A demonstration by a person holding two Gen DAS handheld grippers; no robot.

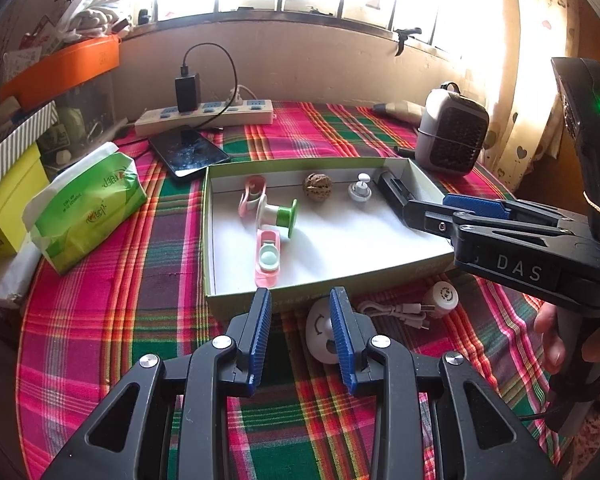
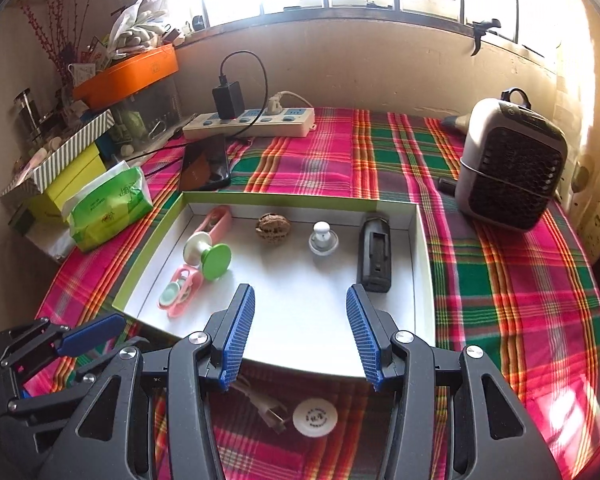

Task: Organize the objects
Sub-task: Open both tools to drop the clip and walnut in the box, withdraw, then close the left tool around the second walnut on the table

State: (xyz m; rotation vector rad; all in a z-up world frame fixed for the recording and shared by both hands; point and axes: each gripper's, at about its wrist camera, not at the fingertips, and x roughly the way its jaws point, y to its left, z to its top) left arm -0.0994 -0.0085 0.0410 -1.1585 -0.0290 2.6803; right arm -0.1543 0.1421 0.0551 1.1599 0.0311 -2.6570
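A shallow box point(image 1: 320, 284) point(image 2: 424, 264) with a white floor lies on the plaid cloth. It holds a green and white spool point(image 1: 278, 214) point(image 2: 208, 256), pink clips point(image 1: 267, 258) point(image 2: 180, 290), a walnut point(image 1: 318, 186) point(image 2: 273, 227), a white knob point(image 1: 360, 189) point(image 2: 323, 238) and a black block point(image 2: 375, 254) point(image 1: 392, 192). My left gripper point(image 1: 302, 300) is open and empty at the box's front edge, beside a white round device point(image 1: 320, 340). My right gripper point(image 2: 300, 300) is open and empty over the box's near part. A white cable point(image 1: 400, 312) point(image 2: 260, 400) and a white cap point(image 1: 444, 298) point(image 2: 315, 418) lie in front of the box.
A green tissue pack point(image 1: 88, 208) point(image 2: 108, 208), a phone point(image 1: 188, 152) point(image 2: 206, 164) and a power strip point(image 1: 208, 114) point(image 2: 252, 122) lie to the left and behind. A grey heater point(image 1: 452, 136) point(image 2: 508, 168) stands at the right. Stacked boxes point(image 2: 60, 168) crowd the left side.
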